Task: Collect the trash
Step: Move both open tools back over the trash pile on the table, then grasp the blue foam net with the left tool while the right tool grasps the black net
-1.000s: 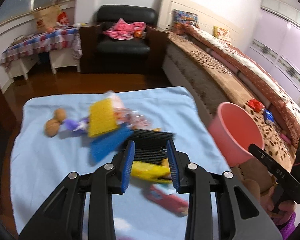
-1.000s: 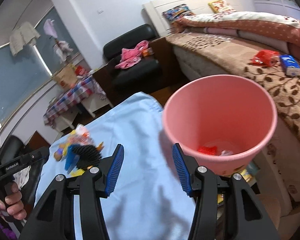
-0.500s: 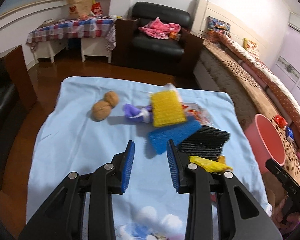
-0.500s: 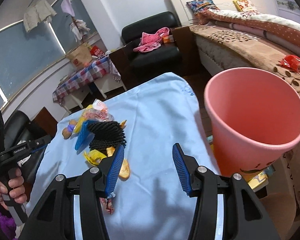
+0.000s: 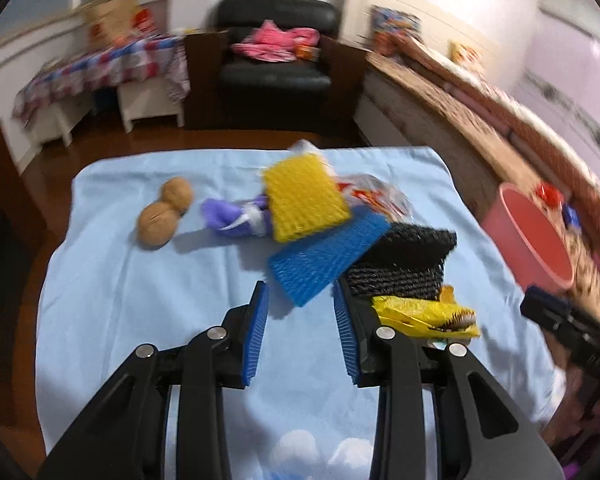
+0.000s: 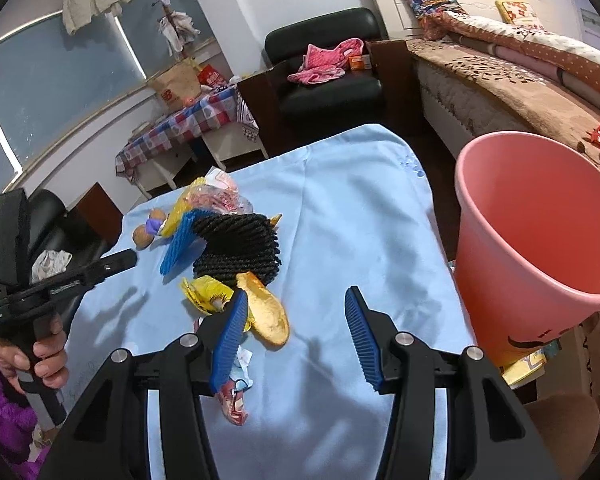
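Left wrist: left gripper (image 5: pixel 300 320) and right gripper (image 6: pixel 296 320) level above trash, fingers wide, empty.

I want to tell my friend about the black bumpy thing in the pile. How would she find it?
Find the blue cloth on the table, then the trash pile in its middle. The black net lies at the pile's end nearest the pink bin, partly under the blue net and just behind the yellow wrapper. It is the only black piece, thick and ribbed like rope.
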The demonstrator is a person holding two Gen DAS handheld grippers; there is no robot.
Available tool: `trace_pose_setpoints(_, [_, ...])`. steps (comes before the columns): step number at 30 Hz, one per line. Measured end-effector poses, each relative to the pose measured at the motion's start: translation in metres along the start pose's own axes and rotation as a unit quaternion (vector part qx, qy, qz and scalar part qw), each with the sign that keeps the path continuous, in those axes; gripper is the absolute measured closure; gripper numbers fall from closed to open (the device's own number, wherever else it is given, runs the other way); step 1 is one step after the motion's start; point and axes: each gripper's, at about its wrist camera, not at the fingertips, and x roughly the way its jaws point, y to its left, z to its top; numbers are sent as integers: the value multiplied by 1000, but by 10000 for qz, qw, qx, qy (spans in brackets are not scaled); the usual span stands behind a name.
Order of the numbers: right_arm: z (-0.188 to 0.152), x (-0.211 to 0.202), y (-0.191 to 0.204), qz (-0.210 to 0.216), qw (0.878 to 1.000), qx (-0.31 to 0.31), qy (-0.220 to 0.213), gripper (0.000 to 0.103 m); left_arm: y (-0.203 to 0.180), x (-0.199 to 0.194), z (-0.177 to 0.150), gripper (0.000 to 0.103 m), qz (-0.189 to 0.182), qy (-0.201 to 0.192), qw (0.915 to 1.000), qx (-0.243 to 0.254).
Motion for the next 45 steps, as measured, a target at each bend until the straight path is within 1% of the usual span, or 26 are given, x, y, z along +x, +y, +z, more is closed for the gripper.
trace_pose_setpoints(6, [1,5,6,-11,9999,-104,84,53,-17,20,5,69,-129,89,9978,638])
trace_pose_setpoints(9, [2,10,8,27,9998,-124,149,53,-24,30,4,69,48,62,9961,874])
trace_pose_setpoints(12, [7,14,11,76,9997,-167,173,53,-26,39,6,69,240,-5,9953,937])
trace_pose_setpoints(15, [15,20,15,189,9994,-191,226,52,-24,46,8,69,353,9,9953,897])
trace_pose_setpoints(16, [17,22,15,207,9993,-195,234,49,-21,47,8,69,332,29,9960,825])
trace_pose_setpoints(18, [22,27,17,218,9992,-228,227,48,-20,49,7,82,264,33,9966,785])
trace_pose_setpoints(19, [24,30,18,210,9992,-259,216,48,-20,49,6,92,245,52,9966,790])
trace_pose_setpoints(20, [27,34,19,205,9991,-292,230,48,-18,48,5,97,218,65,9969,759])
trace_pose_setpoints(22, [33,44,21,222,9988,-323,287,48,-14,44,2,102,149,49,9977,658])
trace_pose_setpoints(24, [39,53,23,234,9984,-391,324,48,-10,39,1,102,50,49,9986,521])
trace_pose_setpoints(27, [46,68,26,213,9977,-513,382,48,-2,30,-3,102,-194,84,9994,268])
trace_pose_setpoints(29, [50,78,28,193,9971,-589,433,48,-1,25,-6,102,-264,77,9995,177])
trace_pose_setpoints(32, [52,92,32,160,9962,-697,490,48,4,19,-11,102,-303,38,9995,85])
trace_pose_setpoints(34, [53,100,35,164,9955,-762,545,48,5,16,-12,102,-243,-4,9997,77])
trace_pose_setpoints(36, [53,107,38,161,9946,-843,583,48,5,13,-12,102,-268,-51,9996,90])
trace_pose_setpoints(38, [53,111,42,198,9939,-911,581,52,5,12,-10,102,-237,-94,9997,62])
trace_pose_setpoints(39, [53,113,43,199,9938,-934,575,62,5,12,-10,102,-250,-108,9996,64])
trace_pose_setpoints(40, [53,115,45,193,9934,-960,600,72,5,12,-8,101,-262,-101,9996,80])
trace_pose_setpoints(42, [53,119,47,215,9925,-973,703,83,4,15,-8,87,-240,-54,9996,119])
trace_pose_setpoints(43, [52,119,48,252,9923,-959,742,88,2,17,-8,72,-201,-28,9997,155])
trace_pose_setpoints(44, [50,119,49,286,9921,-956,759,89,0,18,-7,63,-164,-41,9997,197])
trace_pose_setpoints(45, [49,117,49,308,9920,-960,762,92,-1,18,-6,62,-144,-65,9996,228])
